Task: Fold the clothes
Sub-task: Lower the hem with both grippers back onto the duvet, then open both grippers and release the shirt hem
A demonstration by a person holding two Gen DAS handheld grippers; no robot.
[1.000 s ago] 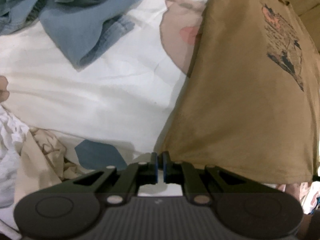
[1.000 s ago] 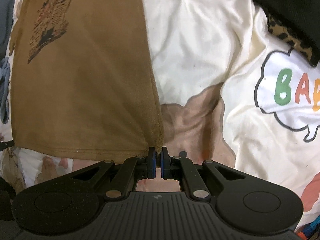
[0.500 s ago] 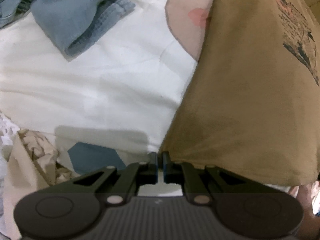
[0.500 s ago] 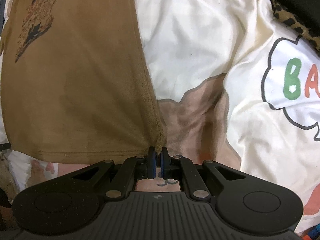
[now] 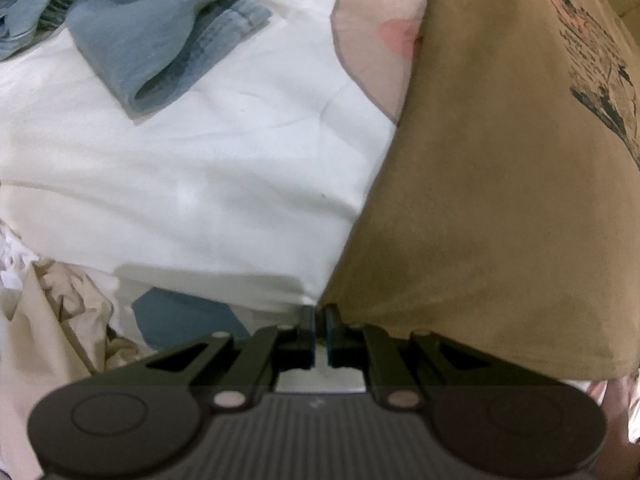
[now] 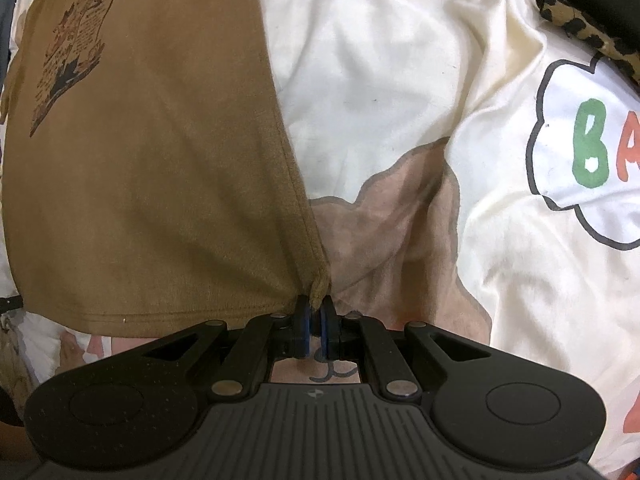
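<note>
A brown T-shirt (image 5: pixel 500 184) with a dark printed graphic lies spread on a white printed bedsheet (image 5: pixel 208 168). In the left wrist view it fills the right side, and my left gripper (image 5: pixel 319 314) is shut on its near left hem corner. The right wrist view shows the same T-shirt (image 6: pixel 152 168) on the left, hem toward me. My right gripper (image 6: pixel 315 306) is shut on the near right hem corner, with a small bunch of brown cloth pinched between the blue pads. The shirt's far end runs out of both views.
Crumpled blue denim clothes (image 5: pixel 152 32) lie at the far left of the sheet. A beige patterned cloth (image 5: pixel 52 320) bunches at the near left. A black and leopard-print item (image 6: pixel 580 20) sits at the far right, beside a speech-bubble print (image 6: pixel 592 152).
Both views have closed in slightly on the bed as the grippers sank with the shirt's hem corners. The shirt now lies flatter, and the grips are unchanged.
</note>
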